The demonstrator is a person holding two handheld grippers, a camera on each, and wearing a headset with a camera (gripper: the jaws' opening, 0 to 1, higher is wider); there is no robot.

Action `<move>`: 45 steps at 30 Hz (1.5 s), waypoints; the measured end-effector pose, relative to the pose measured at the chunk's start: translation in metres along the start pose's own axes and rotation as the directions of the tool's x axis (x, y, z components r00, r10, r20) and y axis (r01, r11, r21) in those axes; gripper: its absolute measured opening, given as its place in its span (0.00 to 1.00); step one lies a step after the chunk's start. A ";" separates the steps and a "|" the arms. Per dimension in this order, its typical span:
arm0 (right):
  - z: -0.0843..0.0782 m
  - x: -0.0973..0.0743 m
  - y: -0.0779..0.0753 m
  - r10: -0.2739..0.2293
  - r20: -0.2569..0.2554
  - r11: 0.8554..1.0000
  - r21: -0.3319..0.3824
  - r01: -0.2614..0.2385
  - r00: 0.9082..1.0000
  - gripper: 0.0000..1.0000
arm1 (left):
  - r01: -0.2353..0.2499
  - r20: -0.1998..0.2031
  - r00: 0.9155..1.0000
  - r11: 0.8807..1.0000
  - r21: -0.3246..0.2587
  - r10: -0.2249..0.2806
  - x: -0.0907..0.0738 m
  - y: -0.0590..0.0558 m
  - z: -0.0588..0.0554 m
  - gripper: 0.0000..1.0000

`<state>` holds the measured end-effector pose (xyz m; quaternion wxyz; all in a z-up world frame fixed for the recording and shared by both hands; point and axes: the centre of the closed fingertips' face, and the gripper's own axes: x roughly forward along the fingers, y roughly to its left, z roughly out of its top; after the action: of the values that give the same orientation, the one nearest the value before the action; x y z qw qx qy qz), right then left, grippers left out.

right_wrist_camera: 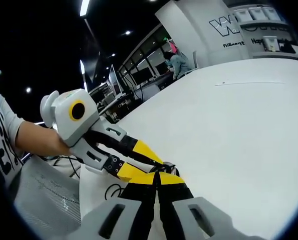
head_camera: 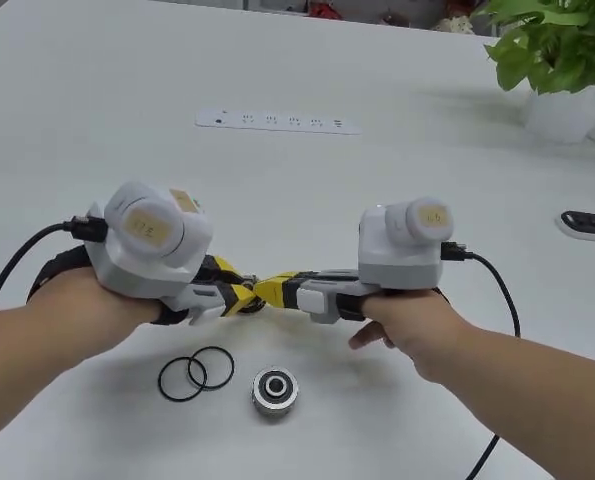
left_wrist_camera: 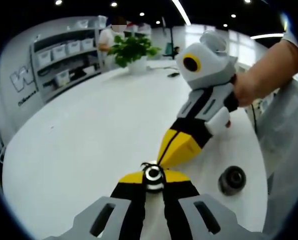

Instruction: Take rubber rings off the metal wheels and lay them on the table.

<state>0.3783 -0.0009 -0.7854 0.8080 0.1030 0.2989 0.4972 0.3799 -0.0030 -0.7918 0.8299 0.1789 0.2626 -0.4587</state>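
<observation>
My left gripper (head_camera: 239,297) and right gripper (head_camera: 268,291) meet tip to tip above the white table (head_camera: 307,200). In the left gripper view my own gripper (left_wrist_camera: 153,179) is shut on a small metal wheel (left_wrist_camera: 153,173), and the right gripper's yellow tips touch it from above. Seen from the right gripper view, my gripper (right_wrist_camera: 161,176) is shut with the wheel's black rubber ring (right_wrist_camera: 167,168) at its tips. Two loose rubber rings (head_camera: 195,373) lie overlapping on the table below the grippers. A bare metal wheel (head_camera: 275,391) sits beside them.
A white power strip (head_camera: 277,122) lies farther back on the table. A potted plant (head_camera: 557,50) stands at the far right, with a black device (head_camera: 589,225) near the right edge. Cables trail from both grippers. A person stands by distant shelves (left_wrist_camera: 63,55).
</observation>
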 end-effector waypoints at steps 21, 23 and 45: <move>0.007 -0.002 0.003 0.015 0.031 1.000 0.009 -0.015 0.999 0.00 | -0.006 0.011 1.000 1.000 0.005 0.006 0.000 0.000 0.000 0.13; 0.007 -0.002 0.003 0.014 0.032 1.000 0.012 -0.014 0.999 0.00 | -0.004 0.009 1.000 1.000 0.012 0.003 0.000 0.000 0.000 0.13; 0.015 -0.006 0.002 0.012 0.056 0.999 0.032 -0.014 0.998 0.00 | 0.037 0.058 0.998 0.998 0.045 -0.040 -0.021 -0.005 0.015 0.25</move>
<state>0.3836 -0.0027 -0.7701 0.8109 0.1315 0.2837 0.4946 0.3702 0.0008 -0.7675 0.8241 0.1787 0.2313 -0.4853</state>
